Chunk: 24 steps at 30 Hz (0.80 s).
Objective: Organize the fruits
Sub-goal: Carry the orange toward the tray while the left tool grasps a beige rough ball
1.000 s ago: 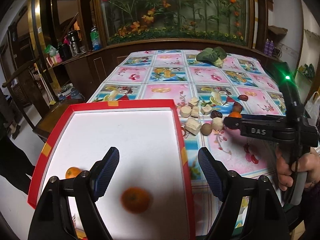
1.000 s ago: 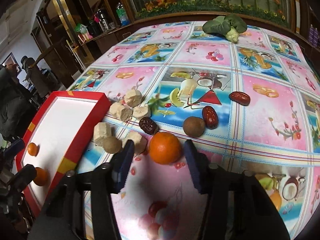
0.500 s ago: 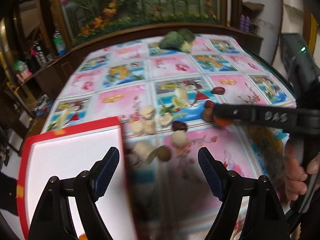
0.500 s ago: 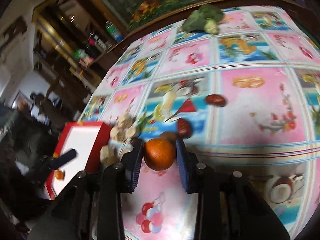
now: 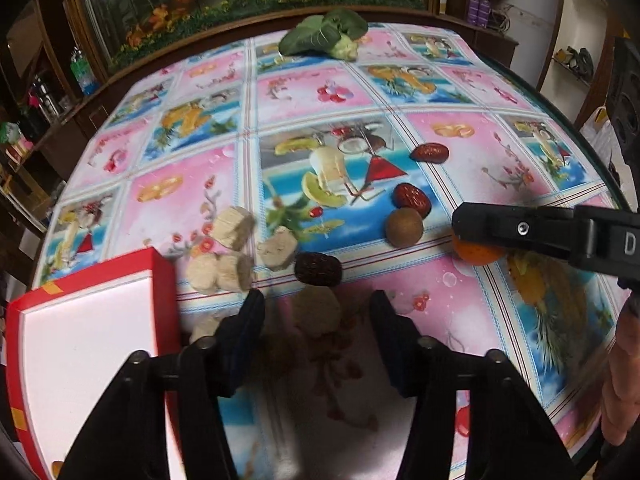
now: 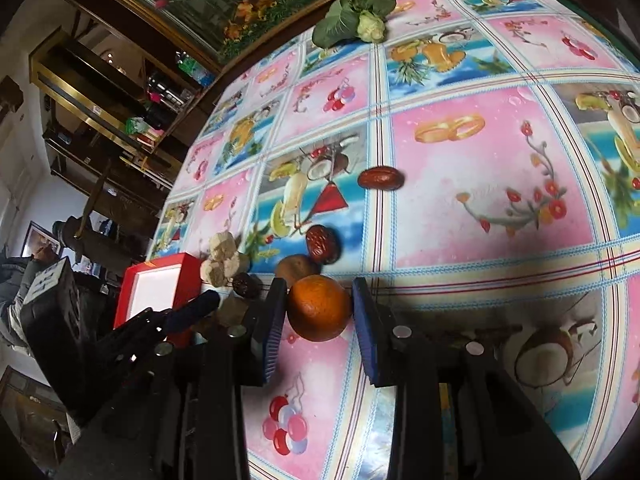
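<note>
An orange (image 6: 318,308) sits between the blue pads of my right gripper (image 6: 320,316), which is shut on it just over the tablecloth. In the left wrist view the same orange (image 5: 476,254) peeks out under a right finger (image 5: 504,224). My left gripper (image 5: 318,322) is open, low over the cloth, with a blurred beige chunk (image 5: 318,312) between its fingers and a gap on each side. The red tray (image 5: 160,268) with a white floor lies at the left; an orange sliver (image 5: 56,466) shows at its near edge.
Loose on the cloth are red dates (image 5: 430,153) (image 5: 411,197), a dark date (image 5: 318,269), a brown round fruit (image 5: 404,222) and beige chunks (image 5: 236,222). A leafy green vegetable (image 5: 324,34) lies at the far edge. A person's hand (image 5: 624,380) is at the right.
My left gripper swung right from above the tray to the table and its fingers narrowed around a beige chunk. My right gripper went from open around the orange to shut on it.
</note>
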Available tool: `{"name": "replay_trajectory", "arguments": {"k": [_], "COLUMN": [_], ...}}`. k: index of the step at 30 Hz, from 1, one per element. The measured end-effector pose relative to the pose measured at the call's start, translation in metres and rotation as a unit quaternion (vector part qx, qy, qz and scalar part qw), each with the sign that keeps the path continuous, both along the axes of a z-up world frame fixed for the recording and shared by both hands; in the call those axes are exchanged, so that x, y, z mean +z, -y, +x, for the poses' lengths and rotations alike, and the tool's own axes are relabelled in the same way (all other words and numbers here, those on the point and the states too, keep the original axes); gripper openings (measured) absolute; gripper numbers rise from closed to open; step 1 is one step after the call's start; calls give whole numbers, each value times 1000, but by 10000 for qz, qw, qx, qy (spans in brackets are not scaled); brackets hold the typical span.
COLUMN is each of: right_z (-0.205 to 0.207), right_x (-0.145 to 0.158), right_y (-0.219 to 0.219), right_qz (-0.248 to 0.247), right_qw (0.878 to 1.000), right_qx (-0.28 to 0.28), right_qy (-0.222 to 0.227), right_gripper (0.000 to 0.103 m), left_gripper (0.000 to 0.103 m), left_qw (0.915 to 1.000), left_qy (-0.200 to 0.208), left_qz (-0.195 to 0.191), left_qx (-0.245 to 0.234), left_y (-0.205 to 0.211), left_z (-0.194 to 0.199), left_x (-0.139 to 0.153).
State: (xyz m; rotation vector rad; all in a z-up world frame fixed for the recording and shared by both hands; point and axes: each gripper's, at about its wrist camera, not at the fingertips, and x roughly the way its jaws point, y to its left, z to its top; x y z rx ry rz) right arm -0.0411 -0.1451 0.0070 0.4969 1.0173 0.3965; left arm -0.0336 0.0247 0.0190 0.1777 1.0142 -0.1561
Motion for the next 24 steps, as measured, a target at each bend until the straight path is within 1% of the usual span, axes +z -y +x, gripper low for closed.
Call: {"name": "replay_trajectory", "arguments": {"k": [1, 2, 3, 5, 7, 9, 16, 18, 22, 24], "right_z": [0, -1, 0, 1, 0, 0, -5, -5, -6, -6], "right_x": [-1, -2, -4, -7, -7, -7, -4, -4, -4, -4], "right_y": [-2, -4, -6, -10, -12, -15, -27, -27, -27, -27], "right_qz": [-73, -168, -234, -327, -426, -522, -1079, -1107, -1104, -1082], "right_qw": [10000, 9998, 9997, 9993, 9990, 9985, 9932, 9929, 9929, 9932], "right_qx": [12, 41, 72, 122, 147, 186, 364, 366, 364, 355], "right_qy": [-16, -35, -64, -107, -44, 5, 227, 241, 243, 235], "right_gripper": [35, 35, 35, 35, 35, 36, 36, 36, 36, 35], "left_gripper": [49, 45, 40, 35, 32, 25, 24, 25, 25, 25], "left_qw": [10000, 10000, 10000, 9999, 9998, 9996, 9996, 9997, 9997, 9998], "left_qy": [28, 18, 6, -8, 18, 7, 75, 84, 49, 93], "left_qz": [43, 28, -30, -117, -149, -253, -289, -209, -225, -191], "left_qx": [-27, -55, -69, -96, -98, -84, -17, -38, -4, -19], "left_y": [3, 4, 5, 6, 7, 6, 8, 10, 9, 9], "left_z": [0, 0, 0, 2, 1, 1, -5, -6, -4, -4], "left_x": [-1, -2, -2, -1, -2, -2, -2, -2, -3, -3]}}
